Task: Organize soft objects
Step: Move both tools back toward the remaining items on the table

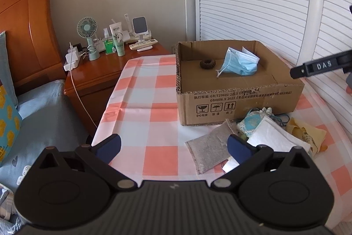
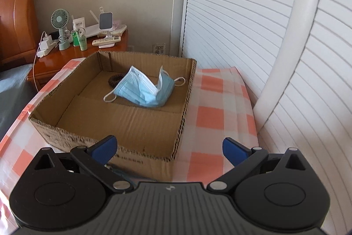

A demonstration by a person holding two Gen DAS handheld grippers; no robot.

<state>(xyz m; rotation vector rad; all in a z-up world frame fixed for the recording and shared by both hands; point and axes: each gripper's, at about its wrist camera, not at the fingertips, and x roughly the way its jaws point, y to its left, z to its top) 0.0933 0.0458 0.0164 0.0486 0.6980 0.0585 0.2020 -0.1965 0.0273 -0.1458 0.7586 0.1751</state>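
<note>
Left wrist view
Left gripper [image 1: 173,148]: hovering over the checked tablecloth [image 1: 143,89], jaws standing wide, nothing lying between the blue pads
Cardboard box [image 1: 242,107]: sitting open on the cloth, its printed wall facing the camera
Face mask [image 1: 238,64]: blue, lying crumpled on the box floor toward the right
Hair tie [image 1: 206,63]: dark ring, resting on the box floor to the left of the mask, apart from it
Soft pile: lying on the cloth in front of the box; grey pouch [image 1: 209,149] nearest the right pad, white folded cloth [image 1: 275,136] beside it, yellow cloth [image 1: 305,131] further right, a patterned blue item [image 1: 253,121] touching the box wall
Right gripper: one black finger [image 1: 316,67] reaching in from the right edge, over the box's right rim
Nightstand [image 1: 99,78]: standing left of the table, carrying a small green fan [image 1: 88,34], bottles and a remote

Right wrist view
Right gripper [image 2: 169,149]: hanging over the near wall of the cardboard box [image 2: 140,153], jaws spreading fully wide, gripping nothing
Face mask [image 2: 145,89]: lying inside the box, toward the far side, ear loops trailing out left and right
Hair tie [image 2: 114,80]: partly hiding behind the mask's left edge
Louvred door [image 2: 242,14]: standing behind the table at right
</note>
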